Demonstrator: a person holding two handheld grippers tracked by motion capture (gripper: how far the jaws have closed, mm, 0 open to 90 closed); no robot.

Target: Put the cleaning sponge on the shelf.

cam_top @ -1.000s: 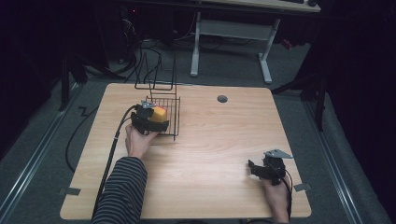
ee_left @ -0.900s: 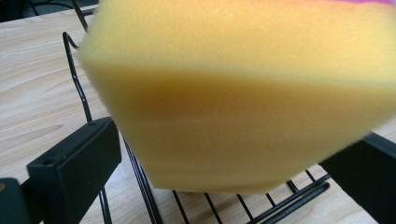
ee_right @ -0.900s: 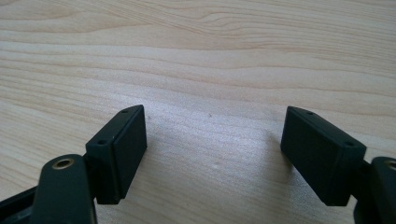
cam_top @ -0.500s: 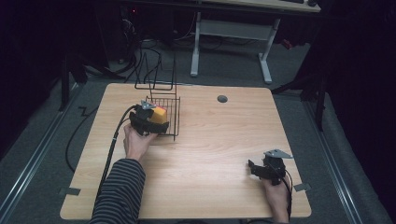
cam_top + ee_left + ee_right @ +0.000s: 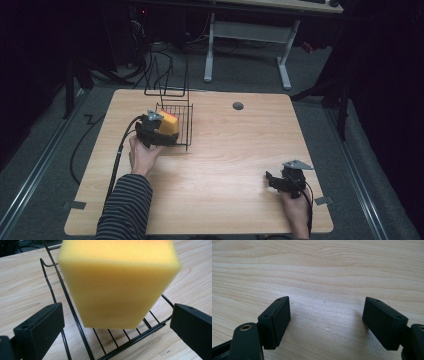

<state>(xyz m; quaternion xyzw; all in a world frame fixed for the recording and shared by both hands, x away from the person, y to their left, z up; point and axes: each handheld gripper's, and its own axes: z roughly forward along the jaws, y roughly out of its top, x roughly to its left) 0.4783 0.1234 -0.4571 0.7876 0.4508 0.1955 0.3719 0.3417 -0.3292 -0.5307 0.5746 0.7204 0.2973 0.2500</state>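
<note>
1. A yellow sponge block stands in a black wire basket on the left half of a pale wooden worktop.
2. The left gripper sits at the basket's left side. In the left gripper view its two black fingers are spread wide, one on each side of the sponge, with clear gaps and no contact.
3. The sponge's lower edge rests on the basket's wire floor, close to the front rim wire.
4. The basket lies well in from the worktop's left edge, and its tall wire handle reaches to the far edge.
5. The right gripper rests near the front right corner. Its fingers are spread apart over bare wood, holding nothing.
6. A wide stretch of open wood lies between the two grippers.
7. A small grey grommet sits near the far edge, right of the basket.
</note>
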